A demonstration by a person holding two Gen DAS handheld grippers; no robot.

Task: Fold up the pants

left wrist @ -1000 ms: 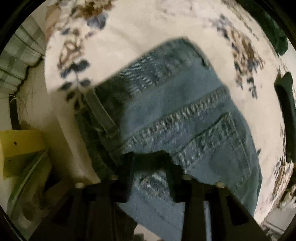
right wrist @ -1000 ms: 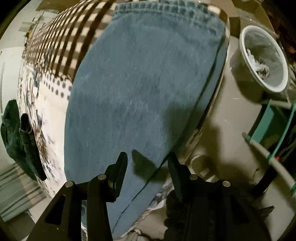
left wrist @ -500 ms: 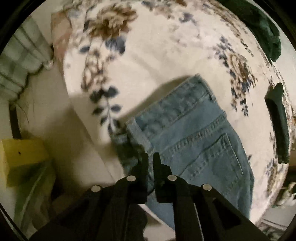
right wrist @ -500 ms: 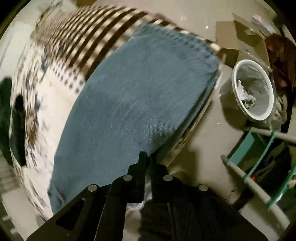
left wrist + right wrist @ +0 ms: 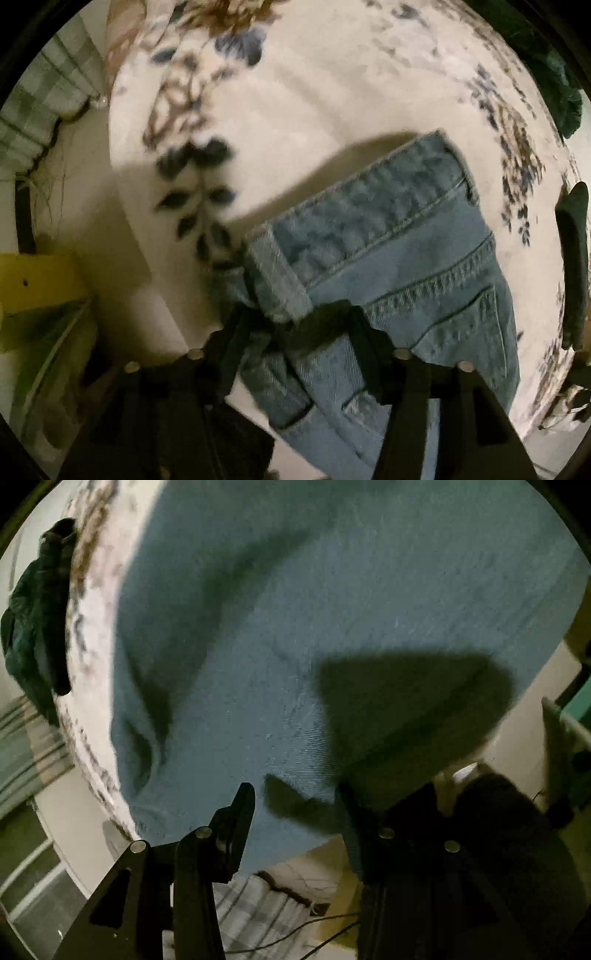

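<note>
Denim jeans [image 5: 399, 258] lie on a round table under a floral tablecloth [image 5: 314, 85], the waistband end turned toward the table's near edge and partly hanging over it, a back pocket facing up. That placement suits folding: the cloth gives a flat bed, and the overhanging edge lets a finger slip beneath the fabric. The left gripper [image 5: 295, 332] stands with its fingers spread, straddling the waistband corner and belt loop; the denim sits between them but I judge it unclamped, since a clear gap shows on both sides. In the right wrist view the leg portion of the jeans [image 5: 332, 609] fills the frame, rumpled into a couple of soft ridges at the left, and the right gripper [image 5: 295, 805] likewise has its fingers parted around the near fabric edge without pinching it. Both tools seem poised at opposite ends so the garment can be taken at two points and carried over itself evenly. A dark green garment [image 5: 33, 602] rests at the far side of the table, well apart from the jeans. No brand patch, label or lettering is legible anywhere; motion blur softens the stitching near the waistband.
</note>
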